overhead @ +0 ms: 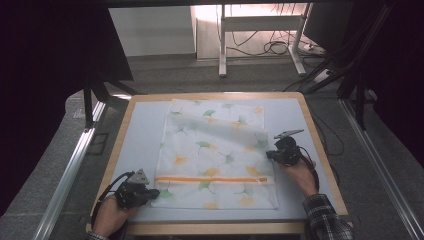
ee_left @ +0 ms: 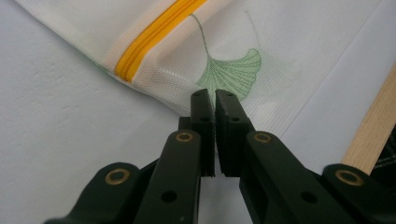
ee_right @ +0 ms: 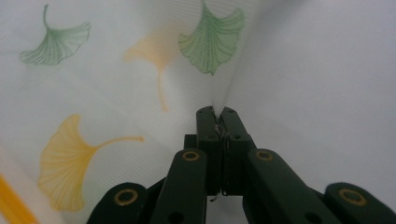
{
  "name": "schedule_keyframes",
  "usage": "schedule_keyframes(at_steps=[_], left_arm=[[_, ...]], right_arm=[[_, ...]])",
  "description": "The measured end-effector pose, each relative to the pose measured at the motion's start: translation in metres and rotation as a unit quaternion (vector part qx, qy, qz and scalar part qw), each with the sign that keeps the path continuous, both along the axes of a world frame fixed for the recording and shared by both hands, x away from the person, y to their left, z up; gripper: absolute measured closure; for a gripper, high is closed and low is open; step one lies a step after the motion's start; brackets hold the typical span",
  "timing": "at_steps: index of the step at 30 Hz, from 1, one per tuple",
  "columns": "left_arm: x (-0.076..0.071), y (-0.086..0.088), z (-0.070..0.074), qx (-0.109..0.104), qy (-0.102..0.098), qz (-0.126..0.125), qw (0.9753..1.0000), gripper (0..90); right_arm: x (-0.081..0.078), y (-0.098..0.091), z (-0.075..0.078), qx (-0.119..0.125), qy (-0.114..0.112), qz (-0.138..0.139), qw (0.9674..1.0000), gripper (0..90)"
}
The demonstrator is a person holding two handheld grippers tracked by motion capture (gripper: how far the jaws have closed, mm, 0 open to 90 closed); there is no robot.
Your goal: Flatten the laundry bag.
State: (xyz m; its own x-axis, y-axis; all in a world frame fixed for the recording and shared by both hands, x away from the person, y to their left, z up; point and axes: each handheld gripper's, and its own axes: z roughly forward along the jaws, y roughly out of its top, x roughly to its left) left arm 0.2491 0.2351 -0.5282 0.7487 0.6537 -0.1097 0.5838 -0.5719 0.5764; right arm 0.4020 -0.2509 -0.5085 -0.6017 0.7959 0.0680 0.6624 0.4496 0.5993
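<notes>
Item: white mesh laundry bag (overhead: 215, 155), ginkgo-leaf print, orange zipper (overhead: 212, 179), lying flat mid-bench (overhead: 140, 145); left claw (overhead: 155, 192) clenched on its near left edge, right claw (overhead: 270, 154) clenched on its lifted right edge, apparently for folding; no readable label or writing.

Bench (overhead: 140, 145): pale blue-grey top, light wood rim. Beyond its far edge, grey floor (overhead: 165, 75); a white metal frame (overhead: 260, 37) stands there, loose cables (overhead: 272, 47) beneath. Aluminium rail (overhead: 70, 170) left of bench, another (overhead: 385, 175) right.
</notes>
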Motion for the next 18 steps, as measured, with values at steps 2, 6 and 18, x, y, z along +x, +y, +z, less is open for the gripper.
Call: schedule_keyframes(at_steps=[2,6,18], left_arm=[[-0.001,0.001,0.0,-0.002,0.003,-0.008,1.0,86.6],[-0.002,0.004,0.0,-0.014,0.014,-0.011,0.9997,83.7],[0.004,0.009,0.001,-0.03,-0.019,0.039,0.9986,52.3]], right_arm=[[-0.01,-0.003,0.0,0.003,0.01,0.001,0.9999,87.7],[-0.025,-0.009,0.002,0.0,0.016,-0.002,0.9999,77.0],[-0.023,-0.008,0.007,-0.027,-0.052,-0.01,0.9983,62.0]])
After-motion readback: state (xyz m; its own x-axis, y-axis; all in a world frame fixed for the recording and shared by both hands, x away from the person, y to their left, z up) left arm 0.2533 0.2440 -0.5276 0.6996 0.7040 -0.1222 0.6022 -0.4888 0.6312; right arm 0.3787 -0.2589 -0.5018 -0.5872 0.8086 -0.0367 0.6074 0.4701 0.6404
